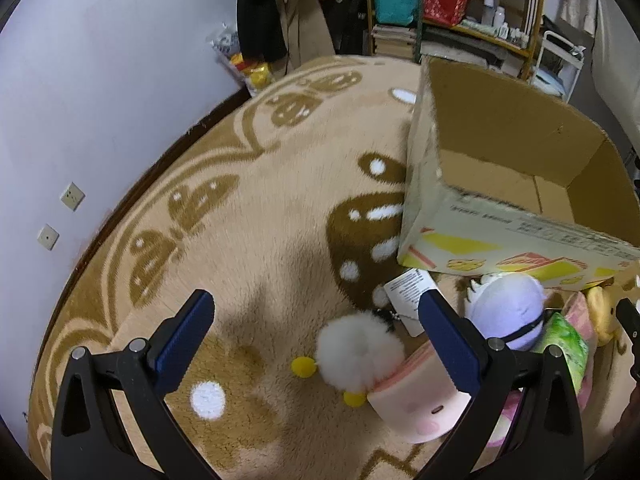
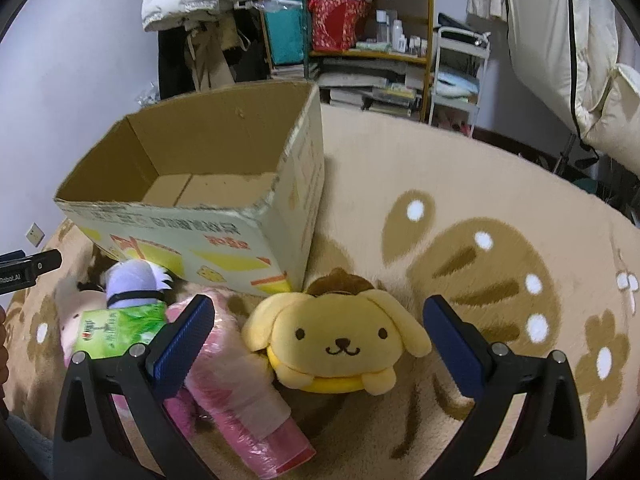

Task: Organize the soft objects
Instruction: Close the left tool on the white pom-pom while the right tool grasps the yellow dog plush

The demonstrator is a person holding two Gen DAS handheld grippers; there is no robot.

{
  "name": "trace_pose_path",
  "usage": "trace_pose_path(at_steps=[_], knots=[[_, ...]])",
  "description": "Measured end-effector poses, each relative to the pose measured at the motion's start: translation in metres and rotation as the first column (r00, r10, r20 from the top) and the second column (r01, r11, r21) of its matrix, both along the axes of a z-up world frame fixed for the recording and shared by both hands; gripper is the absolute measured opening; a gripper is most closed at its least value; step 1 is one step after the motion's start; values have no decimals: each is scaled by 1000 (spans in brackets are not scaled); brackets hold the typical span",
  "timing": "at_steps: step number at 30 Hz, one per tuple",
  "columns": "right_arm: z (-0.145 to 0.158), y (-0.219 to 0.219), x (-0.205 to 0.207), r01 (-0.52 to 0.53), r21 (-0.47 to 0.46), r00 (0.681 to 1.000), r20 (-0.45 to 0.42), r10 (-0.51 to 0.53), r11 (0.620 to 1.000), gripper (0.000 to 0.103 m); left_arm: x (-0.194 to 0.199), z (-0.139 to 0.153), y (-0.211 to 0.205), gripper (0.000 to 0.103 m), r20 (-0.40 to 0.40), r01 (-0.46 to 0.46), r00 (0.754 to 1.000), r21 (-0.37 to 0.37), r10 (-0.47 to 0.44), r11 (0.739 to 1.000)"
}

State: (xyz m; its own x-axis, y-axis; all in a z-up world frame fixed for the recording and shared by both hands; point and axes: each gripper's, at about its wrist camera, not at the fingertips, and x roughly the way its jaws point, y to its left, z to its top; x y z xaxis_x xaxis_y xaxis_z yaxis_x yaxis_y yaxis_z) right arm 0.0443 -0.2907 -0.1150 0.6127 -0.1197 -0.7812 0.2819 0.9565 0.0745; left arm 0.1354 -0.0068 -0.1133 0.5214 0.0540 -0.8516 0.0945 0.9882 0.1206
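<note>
Yellow dog plush (image 2: 340, 344), pink plush (image 2: 236, 384), purple plush (image 2: 134, 280) beside empty cardboard box (image 2: 224, 240).

A beige plush rug (image 2: 460, 168) with brown mushroom and flower patterns covers the floor. An open cardboard box (image 2: 224, 236) stands on it at about ten o'clock in the right wrist view, its inside bare. Just in front of the box, soft items lie in a cluster on the rug: a yellow dog plush (image 2: 340, 340) at centre, facing up; a pink plastic-wrapped roll (image 2: 240, 392) touching its left side at seven o'clock; a green tissue pack (image 2: 120, 330) and a lavender plush (image 2: 134, 280) at nine o'clock. In the left wrist view, a white fluffy pom-pom toy (image 1: 356, 346) with small yellow balls lies at five o'clock, touching a pale pink plush (image 1: 416, 412).
</note>
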Motion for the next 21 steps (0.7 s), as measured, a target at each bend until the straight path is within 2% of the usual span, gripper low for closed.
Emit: trace_pose_path(at_steps=[4,8,14,21], knots=[[-12,-6,6,15,20,999,-31,-14,1000,103,7,-12,2,101,-38,-12,999,4,12,1000],[-25,-9,10,22,35,998,-67,-19,999,103,15,-24,9,101,-94,-32,995,-23,29,999],[-40,-7,17,24,27,993,-112,-21,999,103,20,-39,10,101,-153,-33,988,-58,24,998],[-49,-10,20,35,25,990,-141,-31,999,103,21,-52,8,101,-204,-33,979,-64,20,997]])
